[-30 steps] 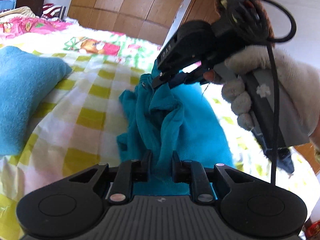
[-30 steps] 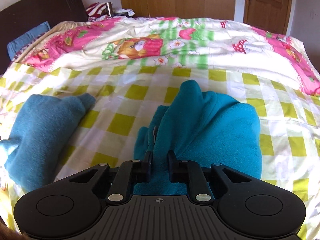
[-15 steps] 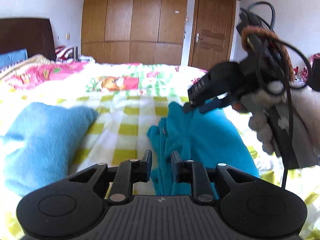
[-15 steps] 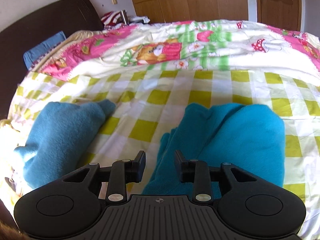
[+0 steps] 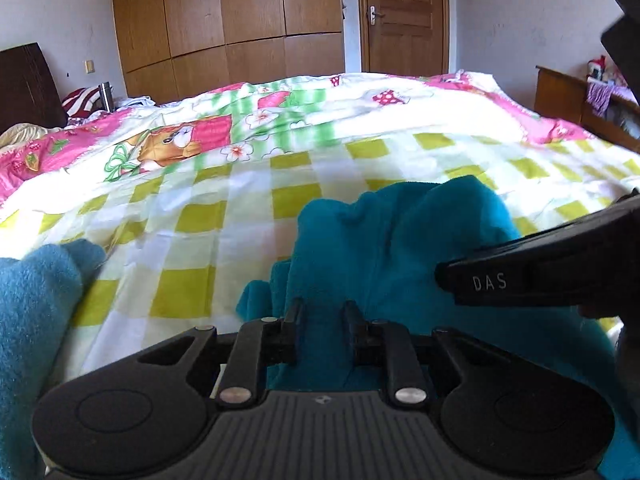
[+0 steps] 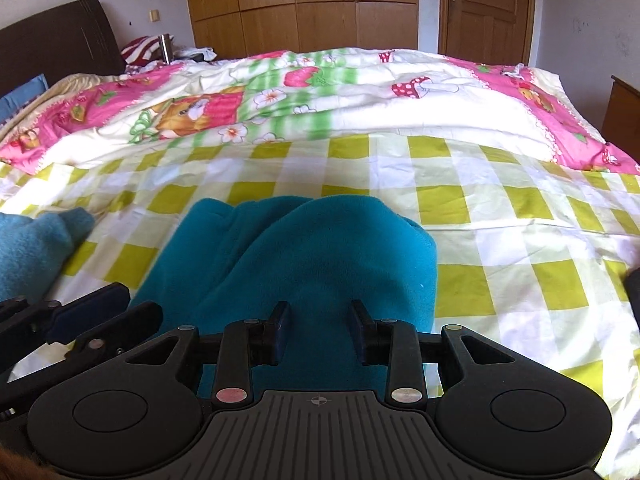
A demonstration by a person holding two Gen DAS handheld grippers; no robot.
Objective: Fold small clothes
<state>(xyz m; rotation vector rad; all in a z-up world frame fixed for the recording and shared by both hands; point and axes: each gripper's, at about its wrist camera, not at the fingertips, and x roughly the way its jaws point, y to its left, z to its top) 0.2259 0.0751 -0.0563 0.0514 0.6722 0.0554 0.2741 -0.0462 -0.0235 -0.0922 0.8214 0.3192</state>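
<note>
- my left gripper [image 5: 320, 320]: fingers close-set with teal fleece garment [image 5: 400, 248] bunched between them, looks pinched; my right gripper [image 6: 320, 330]: jaws have just been opening, fingers apart, fleece below but not pressed
- garment lies in a rounded bundle on the bed [image 6: 500, 208], near edge; roughly folded, I'd judge final tidy or placing left
- second blue garment [image 6: 32, 248] at left, lumpy, likely still to fold
- checked sheet, cartoon quilt [image 6: 280, 92] behind; wooden wardrobe [image 6: 300, 4], door [image 6: 484, 8]
</note>
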